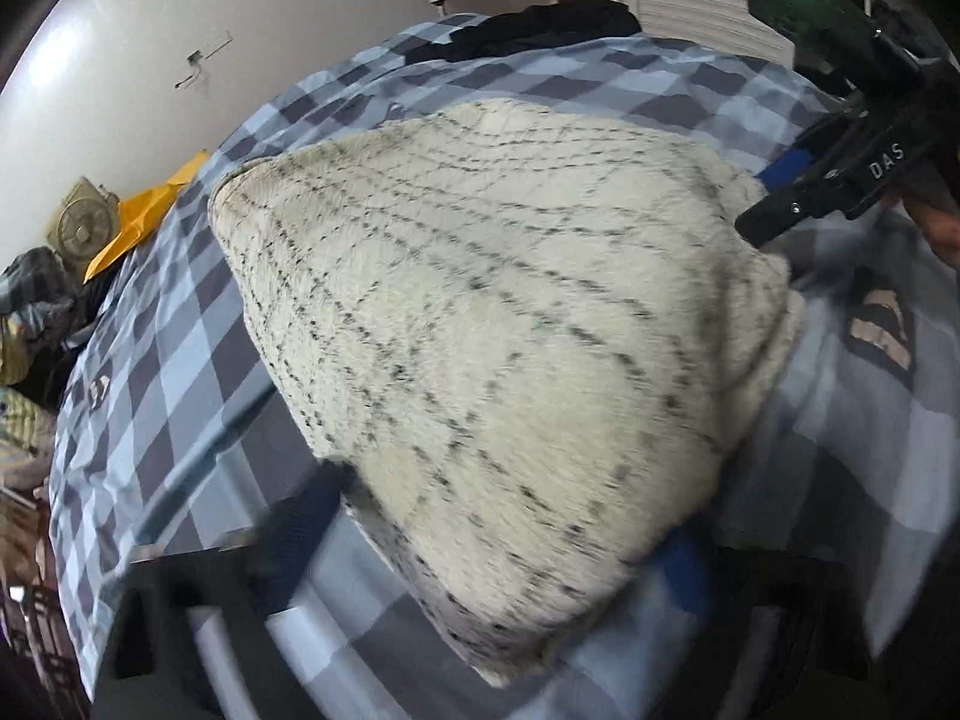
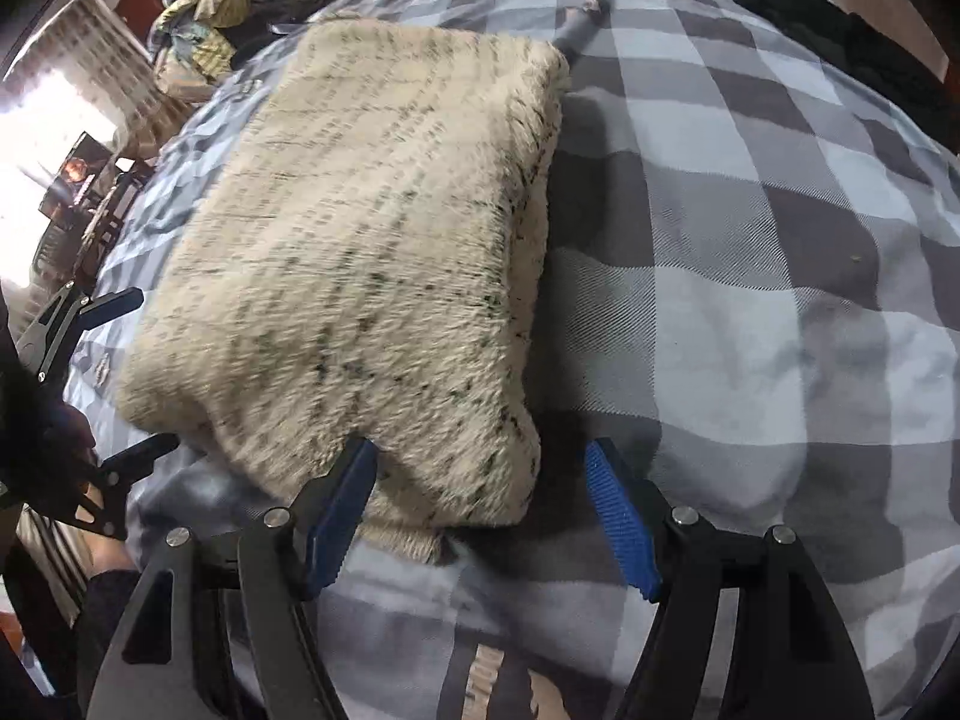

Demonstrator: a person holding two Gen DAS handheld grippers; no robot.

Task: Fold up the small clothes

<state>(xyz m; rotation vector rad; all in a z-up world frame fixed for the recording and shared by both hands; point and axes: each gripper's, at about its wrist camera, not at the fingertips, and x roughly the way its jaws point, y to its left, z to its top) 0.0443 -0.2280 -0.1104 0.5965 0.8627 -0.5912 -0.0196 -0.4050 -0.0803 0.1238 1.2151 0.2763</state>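
A folded cream fuzzy sweater (image 2: 354, 276) with dark flecked lines lies on the checked blue-grey bed cover (image 2: 750, 228). The right gripper (image 2: 480, 516) stands spread at its near corner, one blue-padded finger touching the fabric. The left gripper (image 2: 90, 372) shows at the left edge.

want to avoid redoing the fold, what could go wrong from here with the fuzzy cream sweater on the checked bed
1. The right gripper is open around the near corner of the folded cream sweater; a careless pull-back might snag the fuzzy pile and undo the fold.
2. The checked bedcover is soft and wrinkled, so the bundle could slump.
3. The left gripper is open beside the sweater's edge and could nudge it.
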